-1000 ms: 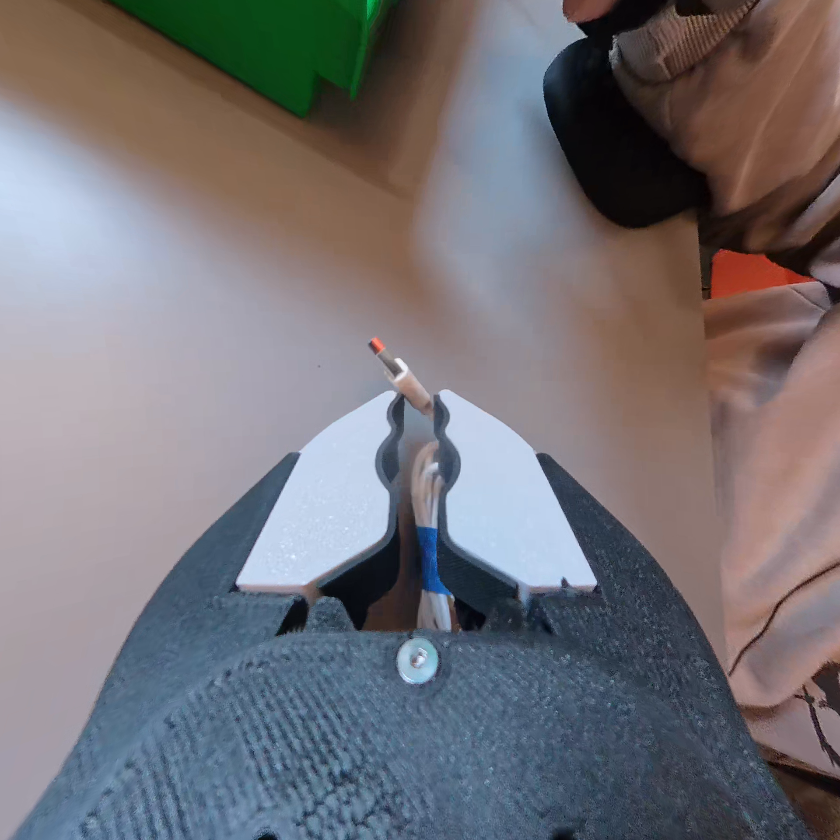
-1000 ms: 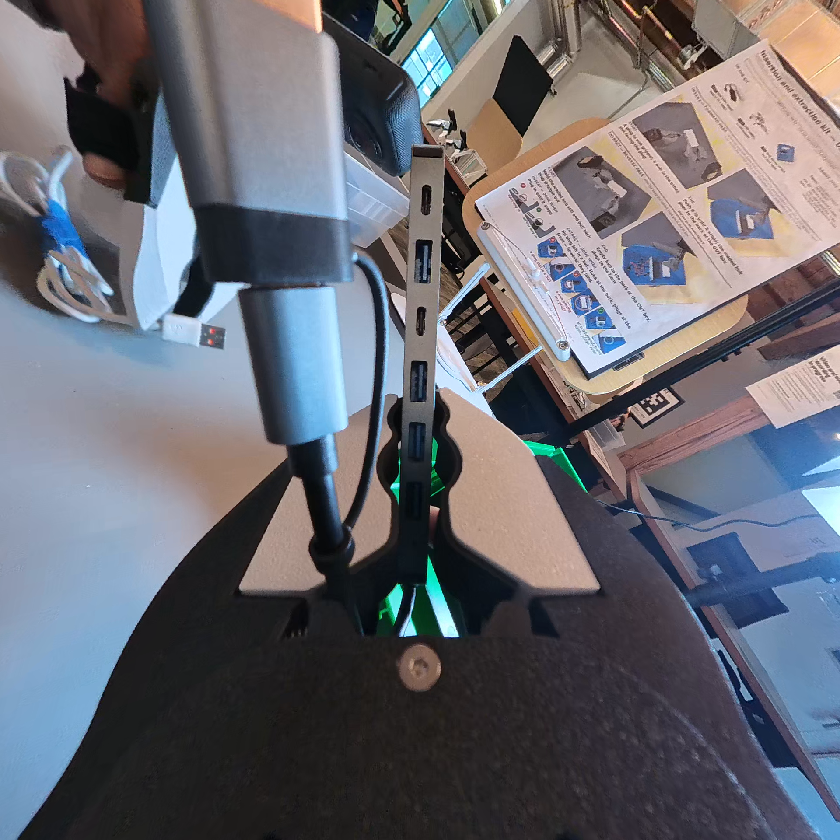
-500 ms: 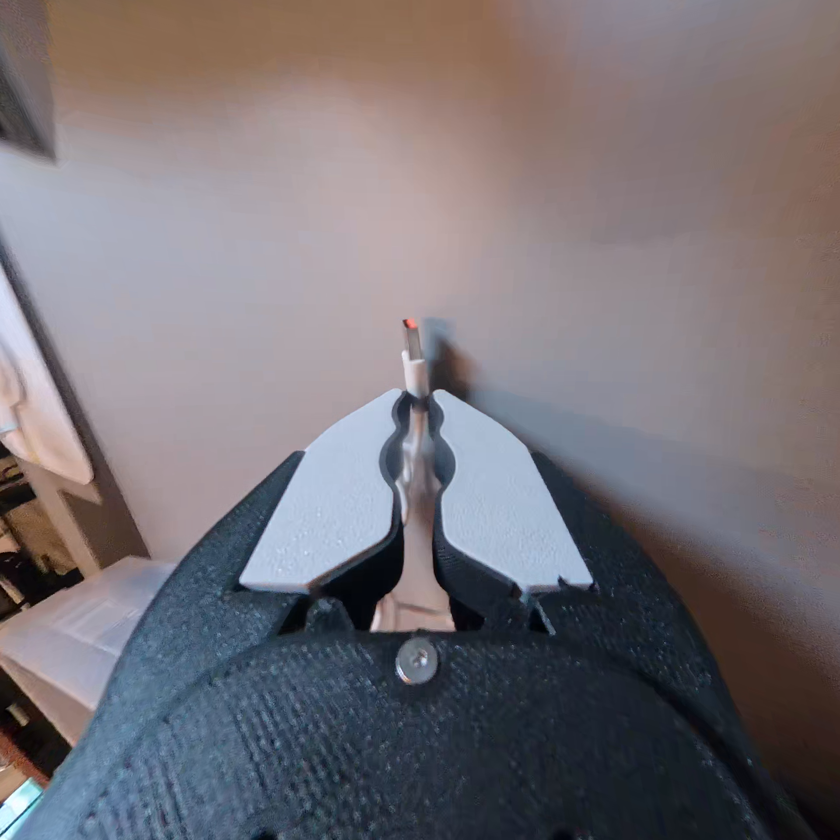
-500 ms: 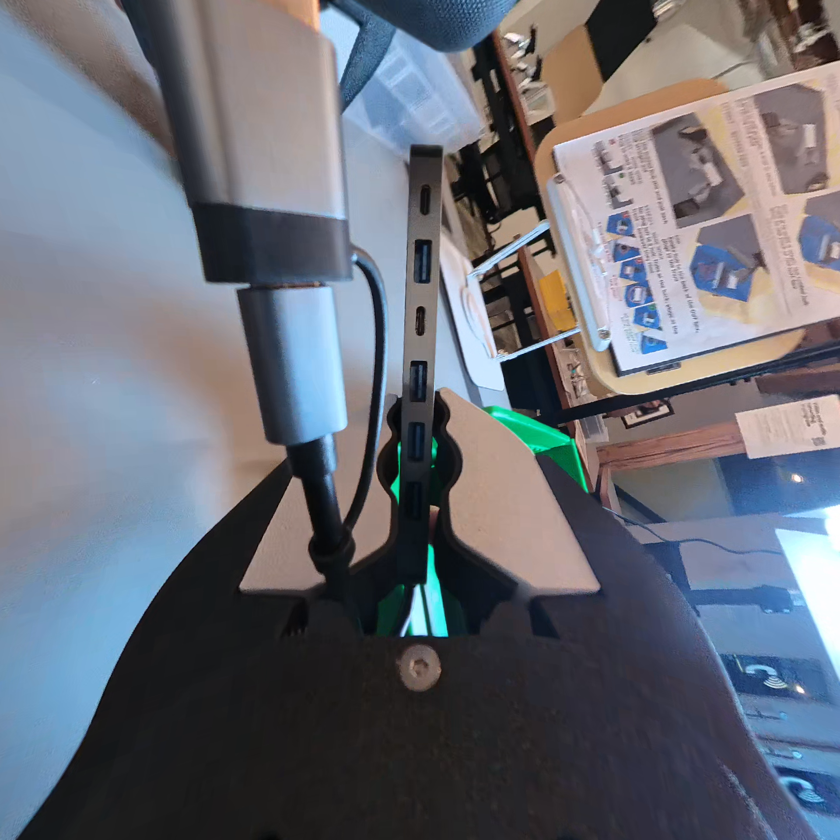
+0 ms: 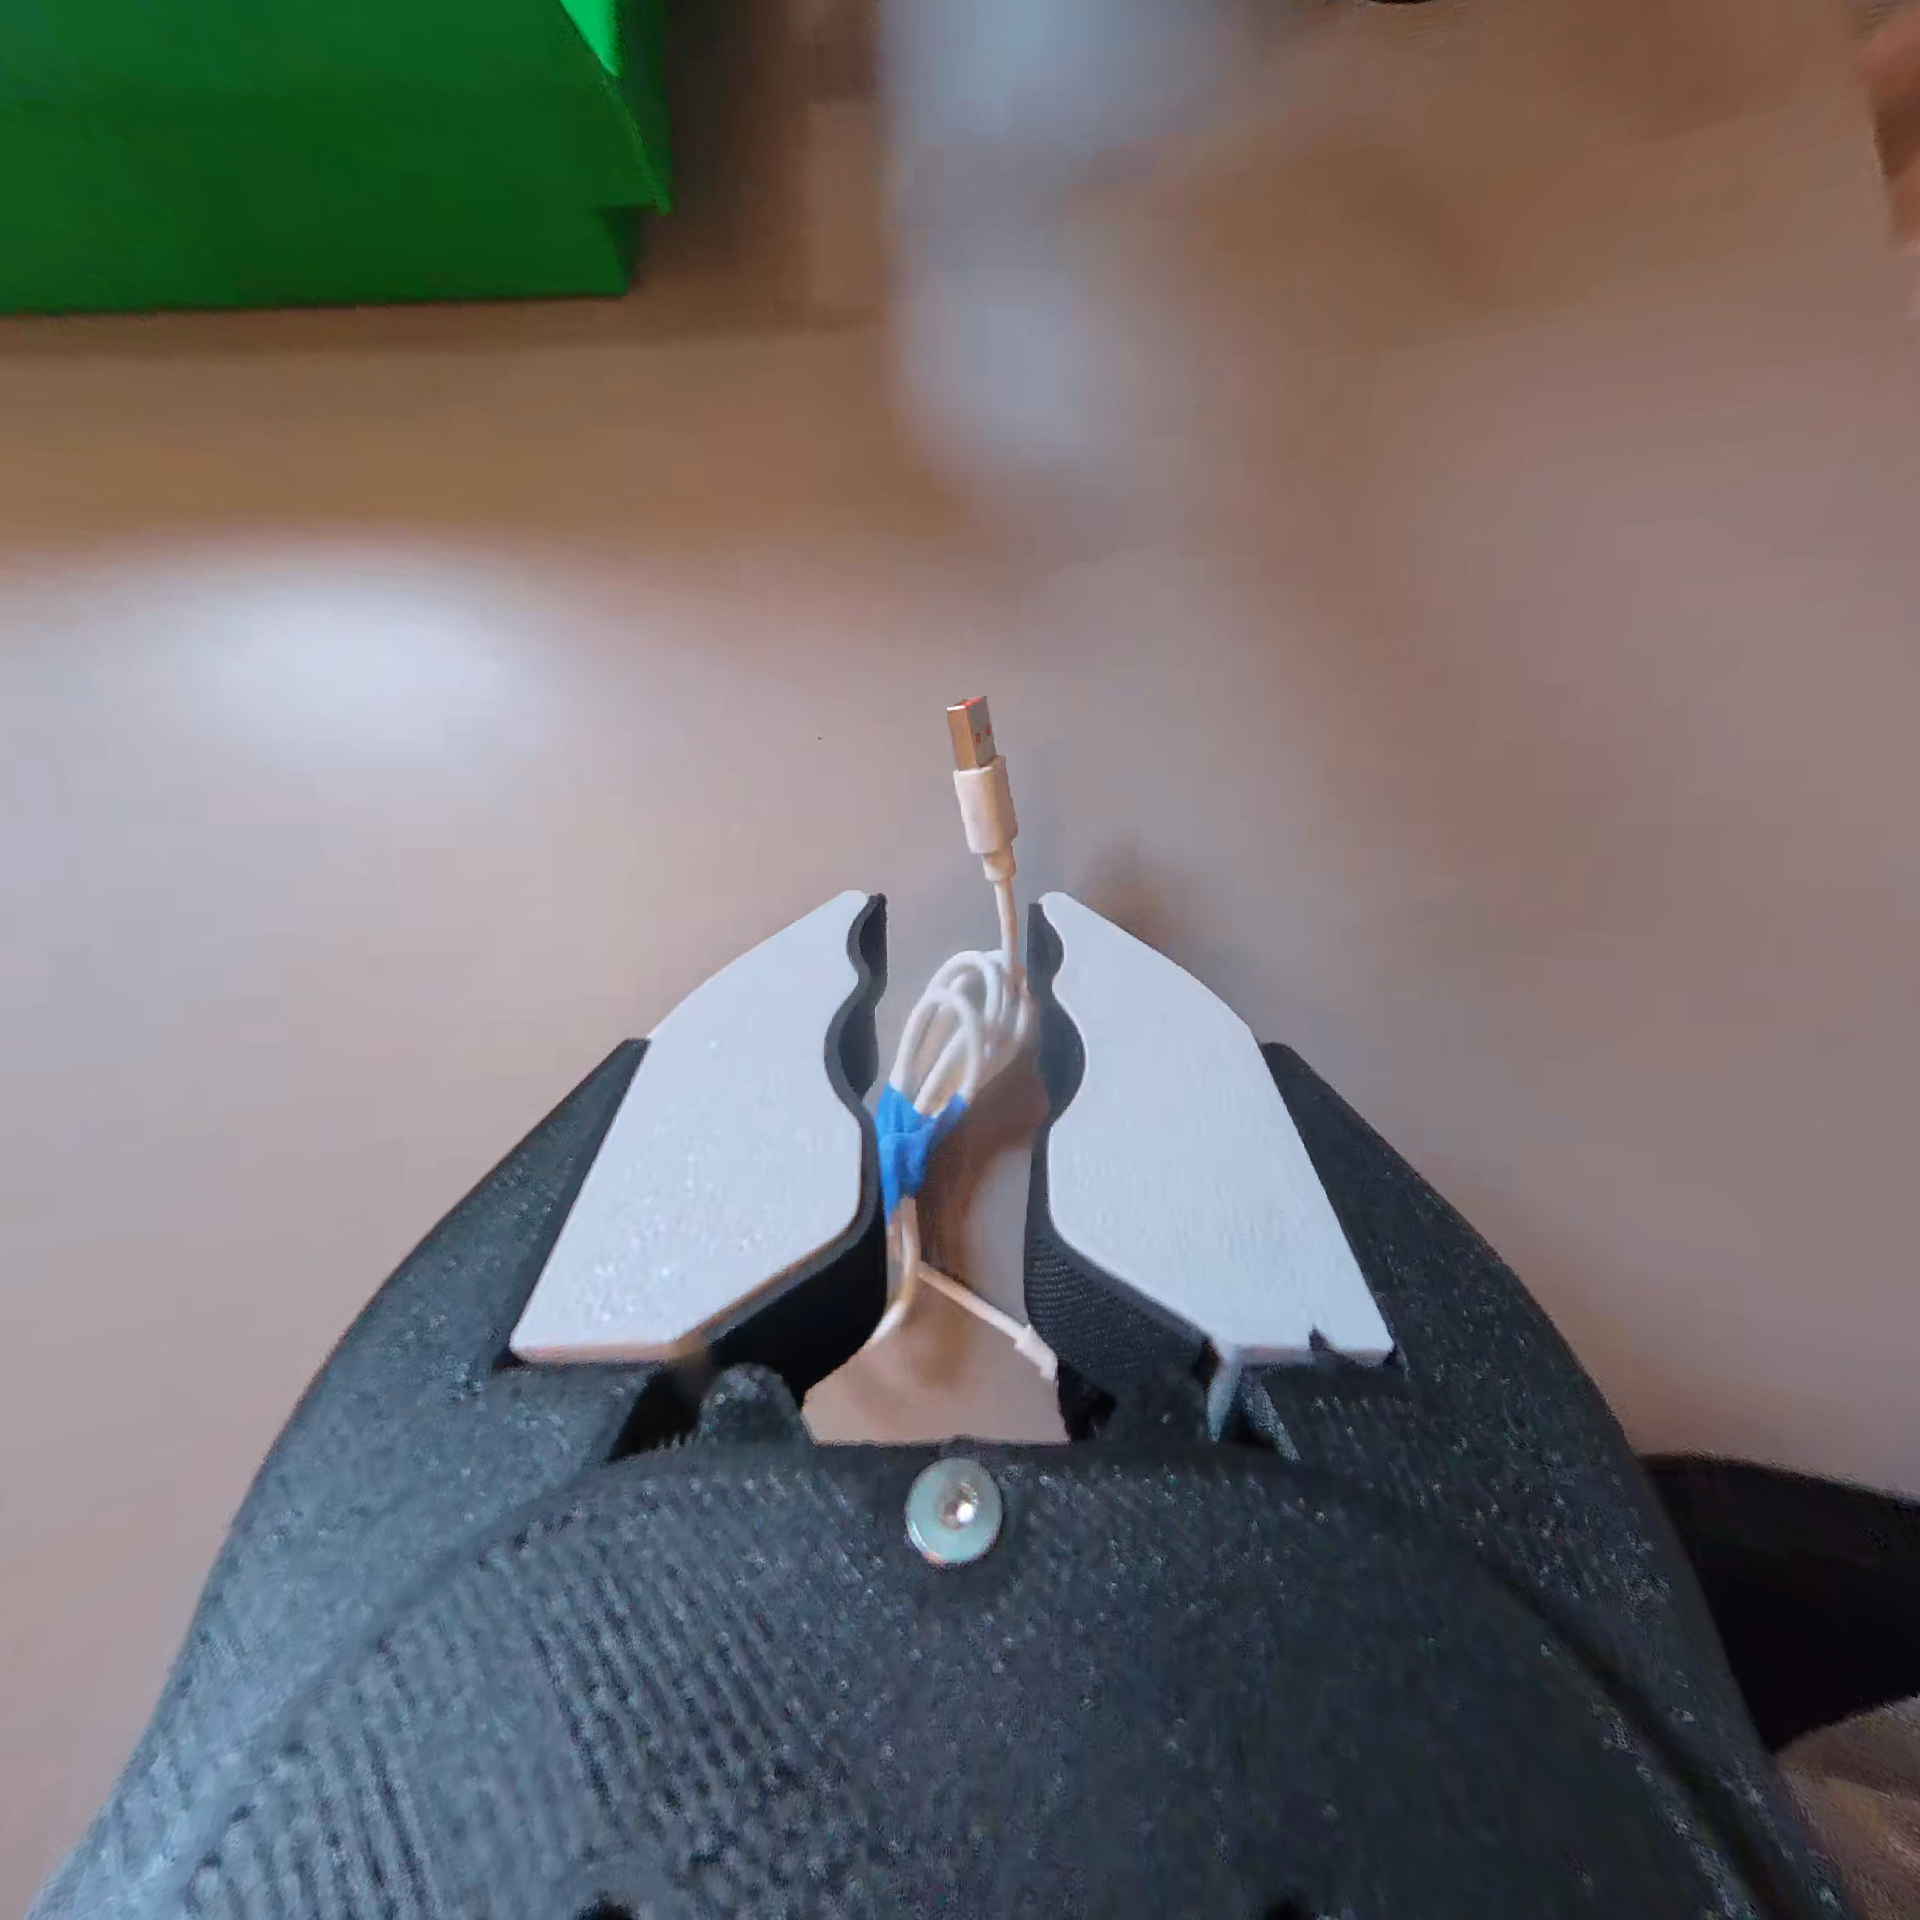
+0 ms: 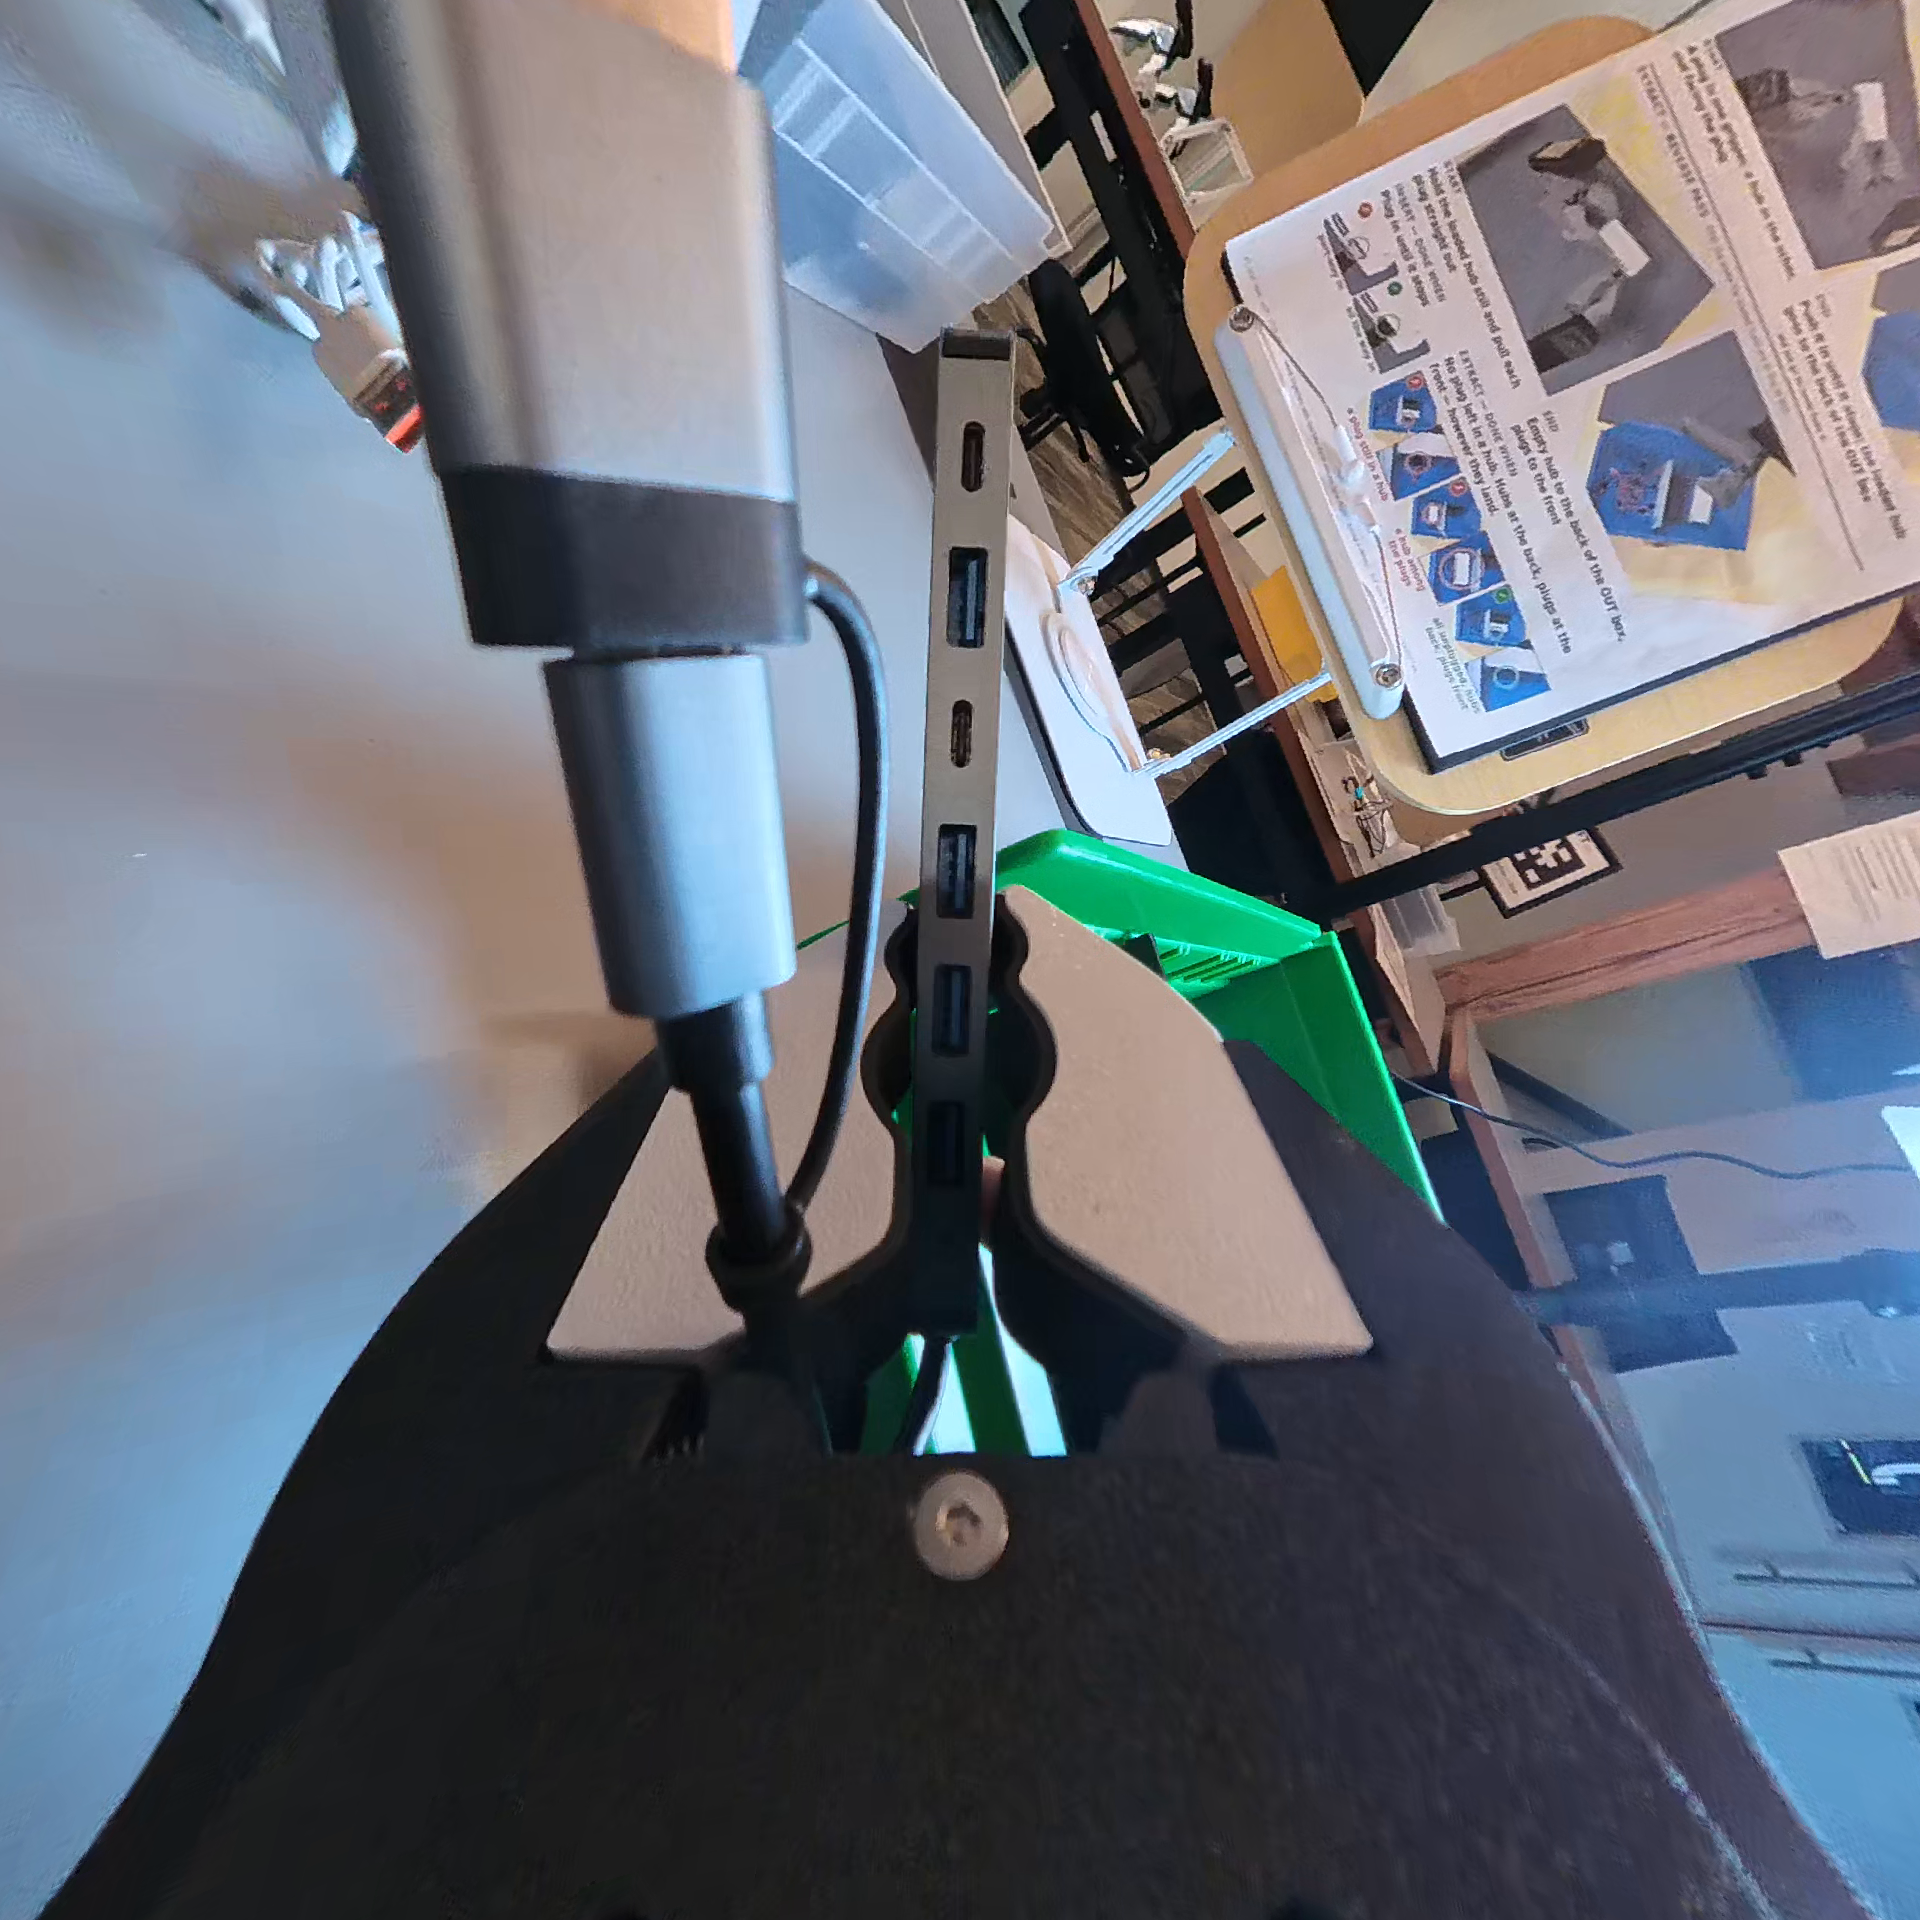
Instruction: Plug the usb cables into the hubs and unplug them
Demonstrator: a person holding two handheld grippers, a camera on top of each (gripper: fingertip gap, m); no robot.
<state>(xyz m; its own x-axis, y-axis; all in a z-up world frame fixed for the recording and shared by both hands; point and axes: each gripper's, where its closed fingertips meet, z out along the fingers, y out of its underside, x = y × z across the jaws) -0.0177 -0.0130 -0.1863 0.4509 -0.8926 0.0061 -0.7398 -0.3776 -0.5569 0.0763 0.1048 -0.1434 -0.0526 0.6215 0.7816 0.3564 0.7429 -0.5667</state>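
Left gripper (image 5: 957, 914): jaws are parted by a narrow gap. A white cable (image 5: 971, 1023) is seen lying in that gap, coiled and bound with blue tape (image 5: 906, 1141). Its plug (image 5: 977, 764) points forward, past the fingertips, over the table (image 5: 416, 727). Whether the cable is touched by either finger (image 5: 727, 1132) cannot be told; it appears loose between them rather than pinched. A second, thinner end of the cable is seen near the finger roots, partly hidden by the right-side finger.

Right gripper (image 6: 956, 904): jaws are closed on a slim grey hub (image 6: 971, 644), gripped edge-on at its lower end. The hub stands up along the fingers, with its row of ports facing the camera. All visible ports are empty.

Seen only in the right wrist view: a second, silver hub (image 6: 582, 343) close to the lens at left, cut off by the top edge, with a metal plug (image 6: 675, 831) seated in its end and a black lead (image 6: 862, 831) looped beside it. Also there: a clear box (image 6: 894, 197), an instruction sheet on a board (image 6: 1621, 416), shelving.

A green bin (image 5: 312, 145) is seen in both views; in the right wrist view it (image 6: 1195, 935) is largely hidden behind the fingers.

Hard to make out: a blurred pale shape with a red end (image 6: 390, 400) behind the silver hub, and a blurred grey patch on the table in the left wrist view.
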